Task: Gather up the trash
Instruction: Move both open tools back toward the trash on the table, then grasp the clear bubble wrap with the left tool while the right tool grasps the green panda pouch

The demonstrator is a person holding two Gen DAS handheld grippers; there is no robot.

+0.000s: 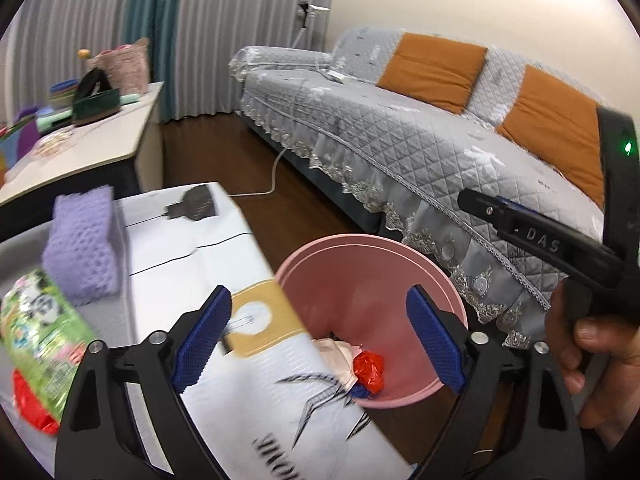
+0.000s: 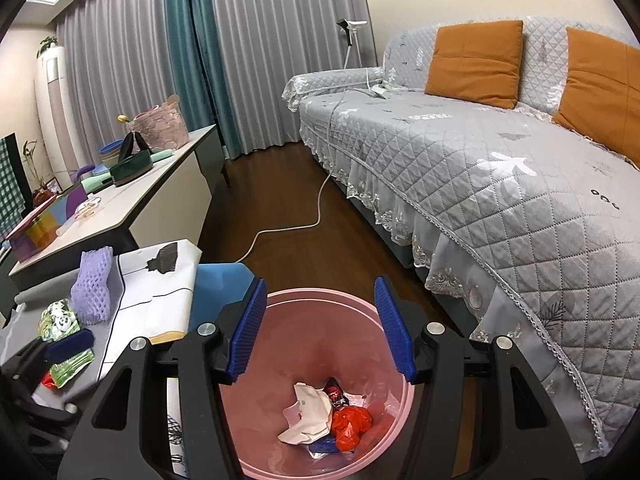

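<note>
My right gripper hangs open over the pink bin, with nothing between its blue pads. In the bin lie crumpled white paper, a red wrapper and a dark wrapper. My left gripper is open wide and empty above the table edge beside the bin. On the table to the left lie a green packet, a purple sponge and a red wrapper. In the right wrist view one blue pad of the left gripper shows next to the green packet.
The white patterned tablecloth covers the low table. A grey quilted sofa with orange cushions stands right of the bin. A white cable runs over the wood floor. A side desk holds baskets and bowls. A hand holds the right tool.
</note>
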